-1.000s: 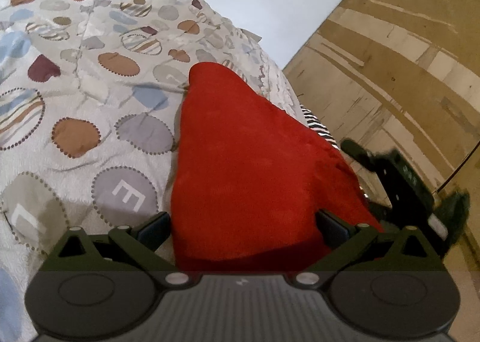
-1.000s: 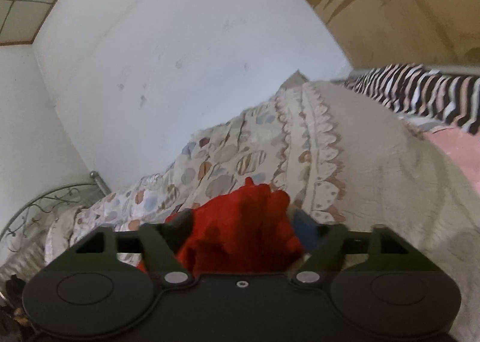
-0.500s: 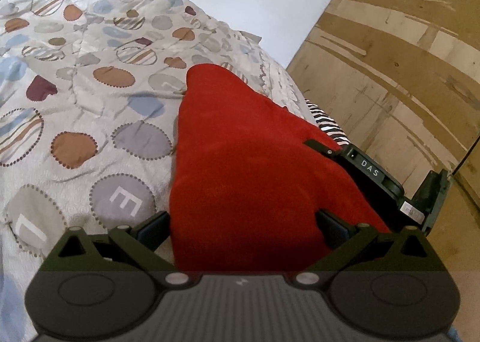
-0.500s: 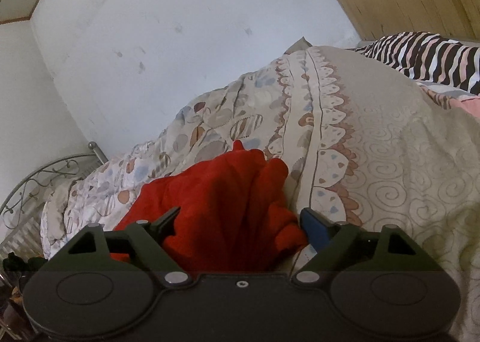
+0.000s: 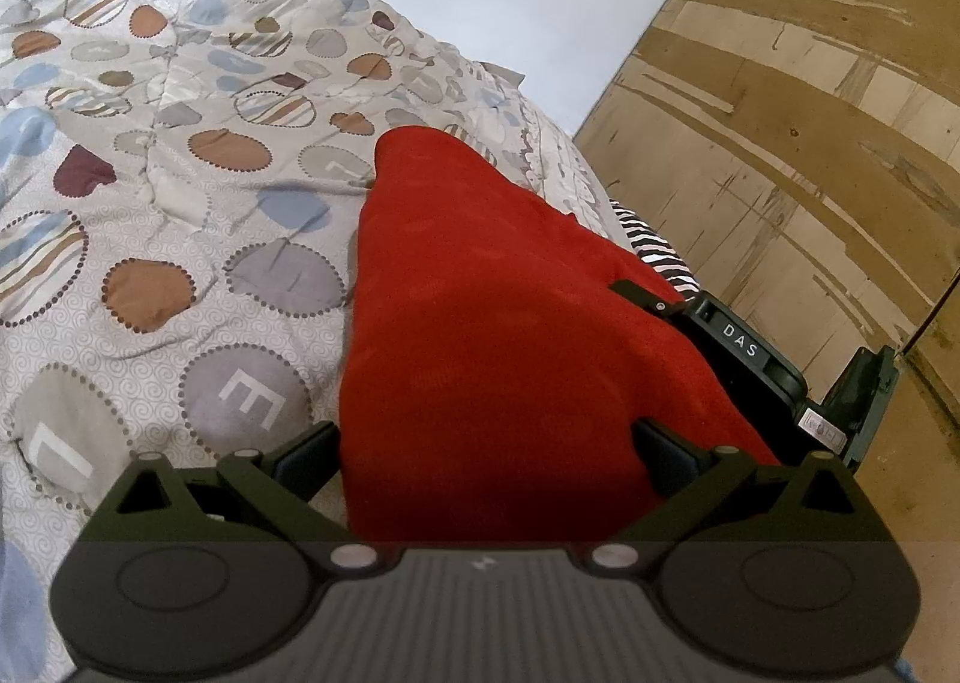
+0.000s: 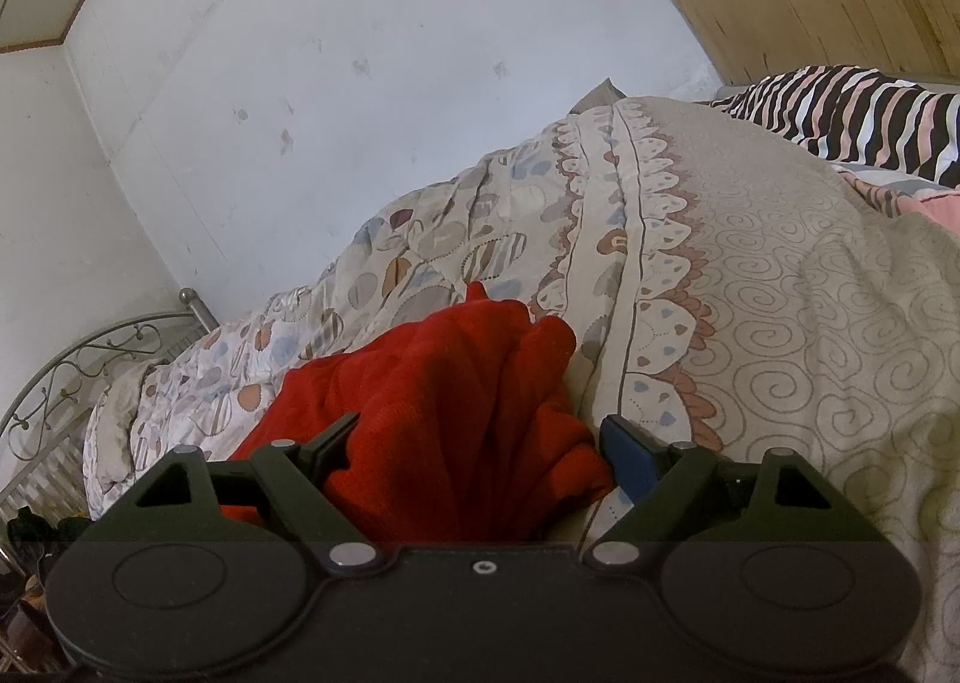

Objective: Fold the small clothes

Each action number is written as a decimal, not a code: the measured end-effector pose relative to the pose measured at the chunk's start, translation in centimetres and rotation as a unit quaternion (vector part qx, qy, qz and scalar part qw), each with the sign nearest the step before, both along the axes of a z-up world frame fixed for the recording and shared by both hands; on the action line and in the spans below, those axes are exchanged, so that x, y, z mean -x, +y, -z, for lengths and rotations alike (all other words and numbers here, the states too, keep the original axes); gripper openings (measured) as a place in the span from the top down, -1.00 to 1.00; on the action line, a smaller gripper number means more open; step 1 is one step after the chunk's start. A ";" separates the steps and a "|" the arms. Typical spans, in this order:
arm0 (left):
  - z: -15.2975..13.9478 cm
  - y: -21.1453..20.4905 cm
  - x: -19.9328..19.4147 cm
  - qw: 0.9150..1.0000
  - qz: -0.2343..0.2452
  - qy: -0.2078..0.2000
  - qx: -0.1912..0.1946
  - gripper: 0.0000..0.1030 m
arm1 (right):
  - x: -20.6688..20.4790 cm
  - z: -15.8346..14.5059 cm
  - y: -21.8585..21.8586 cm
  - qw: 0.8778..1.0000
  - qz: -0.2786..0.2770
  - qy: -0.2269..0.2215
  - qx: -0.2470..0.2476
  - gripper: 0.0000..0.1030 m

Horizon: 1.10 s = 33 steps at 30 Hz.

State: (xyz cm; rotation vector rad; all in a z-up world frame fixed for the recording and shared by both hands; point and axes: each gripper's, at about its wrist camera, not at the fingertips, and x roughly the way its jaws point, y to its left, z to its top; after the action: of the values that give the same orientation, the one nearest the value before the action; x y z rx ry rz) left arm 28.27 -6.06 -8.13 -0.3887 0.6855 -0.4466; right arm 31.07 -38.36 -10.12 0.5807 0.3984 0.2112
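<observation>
A red knit garment (image 5: 492, 311) lies spread on the patterned quilt (image 5: 180, 203), narrowing toward the far end. My left gripper (image 5: 483, 449) is open, its fingers wide apart astride the garment's near edge. The right gripper's black housing (image 5: 744, 350) rests at the garment's right edge. In the right wrist view the red garment (image 6: 456, 383) is bunched in folds between the wide-set fingers of my right gripper (image 6: 480, 440), which is open. The cloth fills most of the gap, and the blue pad (image 6: 627, 455) stands just off its side.
The quilt (image 6: 780, 293) covers the whole bed. A black, white and pink striped cloth (image 6: 870, 113) lies at the bed's far right, by a wooden panel wall (image 5: 780, 143). A metal bed frame (image 6: 90, 371) stands at the left end, below a white wall.
The right gripper came down and in from the lower right to the garment's right edge, then stopped. The left gripper kept its place. The garment lies as before.
</observation>
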 end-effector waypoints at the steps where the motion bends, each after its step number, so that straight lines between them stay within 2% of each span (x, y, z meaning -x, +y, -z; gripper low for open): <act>1: 0.0 0.1 0.0 1.000 0.000 0.001 0.003 -1.00 | 0.0 0.0 0.0 1.000 0.000 0.000 0.000 -0.65; 6: -0.4 1.4 -0.2 0.999 -0.004 -0.001 0.047 -1.00 | 0.1 0.0 0.0 1.000 0.000 -0.002 -0.001 -0.65; 8: -1.0 2.1 -0.4 0.998 -0.010 -0.015 0.062 -0.99 | 0.1 0.0 0.0 1.000 -0.001 -0.002 0.000 -0.65; 10: -1.6 2.6 -0.9 0.998 -0.019 -0.033 0.054 -0.99 | 0.1 -0.1 0.1 1.000 -0.002 -0.002 0.002 -0.65; 12: -1.9 2.9 -2.0 0.998 -0.021 -0.033 0.039 -0.99 | 0.2 -0.2 0.1 1.000 -0.003 -0.002 0.004 -0.63; 15: -1.3 2.7 -4.9 0.999 0.012 0.008 0.035 -0.99 | 0.2 -0.2 0.0 1.000 -0.004 -0.002 0.004 -0.62; 19: 0.5 2.9 -7.2 0.993 0.051 0.066 0.085 -1.00 | 0.1 -0.2 0.0 1.000 -0.004 -0.002 0.003 -0.62; 22: 1.8 2.9 -8.0 0.988 0.071 0.084 0.112 -1.00 | 0.1 -0.2 0.1 1.000 -0.003 0.000 0.004 -0.59; 24: 2.5 2.7 -8.5 0.984 0.080 0.095 0.128 -1.00 | -0.1 -0.2 0.0 1.000 -0.006 0.003 0.000 -0.50; 27: 2.2 2.3 -8.9 0.984 0.090 0.095 0.120 -0.96 | -0.1 -0.4 0.0 1.000 -0.012 0.007 -0.005 -0.28; 28: 2.0 2.1 -8.9 0.985 0.093 0.090 0.117 -0.81 | -0.1 -0.6 0.1 1.000 -0.015 0.010 -0.006 -0.23; 30: 1.2 1.7 -8.7 0.988 0.088 0.082 0.098 -0.71 | -0.2 -1.1 0.4 1.000 -0.017 0.015 -0.002 -0.06; 32: 0.0 1.0 -8.2 0.992 0.089 0.064 0.066 -0.48 | 0.0 -1.7 0.7 1.000 -0.014 0.009 -0.001 0.05; 33: -0.9 0.8 -8.0 0.993 0.090 0.052 0.048 -0.42 | 0.1 -2.0 0.7 1.000 -0.014 0.003 -0.005 0.10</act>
State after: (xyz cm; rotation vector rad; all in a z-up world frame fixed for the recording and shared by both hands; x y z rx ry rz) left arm 36.25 -5.24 -7.25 -0.4458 0.8053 -0.6357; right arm 30.95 -37.62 -8.11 0.5867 0.4120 0.2373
